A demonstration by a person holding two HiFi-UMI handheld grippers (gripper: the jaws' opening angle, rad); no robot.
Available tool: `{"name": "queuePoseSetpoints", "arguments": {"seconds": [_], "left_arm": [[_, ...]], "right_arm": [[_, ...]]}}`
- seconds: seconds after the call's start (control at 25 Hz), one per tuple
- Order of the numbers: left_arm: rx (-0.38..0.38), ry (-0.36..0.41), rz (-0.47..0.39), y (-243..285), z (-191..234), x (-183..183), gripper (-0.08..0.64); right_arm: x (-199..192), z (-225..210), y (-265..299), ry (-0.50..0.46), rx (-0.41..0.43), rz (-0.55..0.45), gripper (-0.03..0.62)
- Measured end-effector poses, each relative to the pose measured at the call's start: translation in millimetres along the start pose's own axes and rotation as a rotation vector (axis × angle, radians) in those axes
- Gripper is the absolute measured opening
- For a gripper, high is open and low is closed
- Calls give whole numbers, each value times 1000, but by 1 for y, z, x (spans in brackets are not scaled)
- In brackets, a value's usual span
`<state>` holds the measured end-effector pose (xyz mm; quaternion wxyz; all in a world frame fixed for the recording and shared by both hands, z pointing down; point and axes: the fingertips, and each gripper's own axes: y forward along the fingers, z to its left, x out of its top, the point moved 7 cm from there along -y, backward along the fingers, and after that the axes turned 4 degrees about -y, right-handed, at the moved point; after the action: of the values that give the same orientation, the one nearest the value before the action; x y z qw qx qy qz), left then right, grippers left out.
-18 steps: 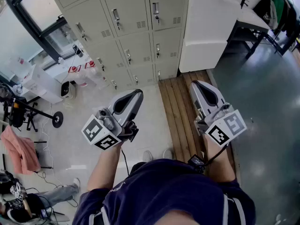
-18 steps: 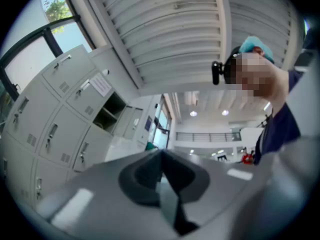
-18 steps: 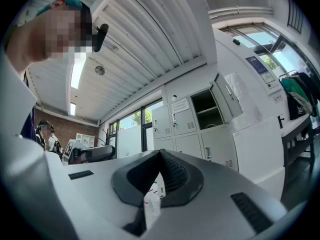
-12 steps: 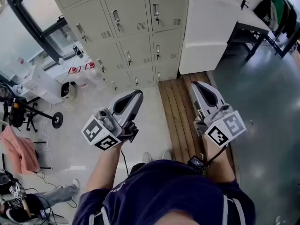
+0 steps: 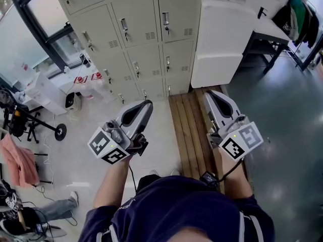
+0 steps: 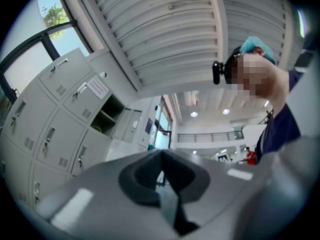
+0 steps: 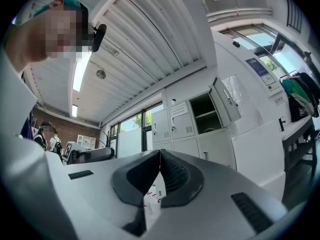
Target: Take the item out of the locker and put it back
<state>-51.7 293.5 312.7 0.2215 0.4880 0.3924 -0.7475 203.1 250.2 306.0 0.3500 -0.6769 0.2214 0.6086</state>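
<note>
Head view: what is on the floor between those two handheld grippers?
Wooden floor planks run between the left gripper and the right gripper, toward the lockers; that stretch is otherwise bare. The head view shows this.

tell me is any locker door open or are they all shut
One is open: the locker compartment shows its dark inside, and its door stands swung aside.

The person wore a dark navy short-sleeved top [image 5: 186,208] with small white lettering. The left gripper [image 5: 146,104] and right gripper [image 5: 208,93] were pale grey shells with dark inner pads. Each bore a cube [image 5: 242,140] of black-and-white square markers. A black cable [image 5: 212,177] trailed from the right one.
</note>
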Motion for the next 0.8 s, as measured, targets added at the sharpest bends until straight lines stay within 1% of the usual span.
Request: {"name": "queuePoseSetpoints", "arguments": {"seconds": [0.2, 0.44, 0.6, 0.8], "left_arm": [[8, 11, 2, 11, -2, -4, 3], [16, 7, 4, 24, 8, -7, 3], [23, 3, 0, 30, 21, -9, 3], [28, -8, -2, 36, 49, -11, 3]], "right_arm": [[2, -14, -4, 3, 5, -8, 7], [-1, -30, 3, 10, 6, 5, 6], [-4, -42, 13, 10, 3, 8, 6], [-12, -56, 35, 10, -4, 16, 6]]}}
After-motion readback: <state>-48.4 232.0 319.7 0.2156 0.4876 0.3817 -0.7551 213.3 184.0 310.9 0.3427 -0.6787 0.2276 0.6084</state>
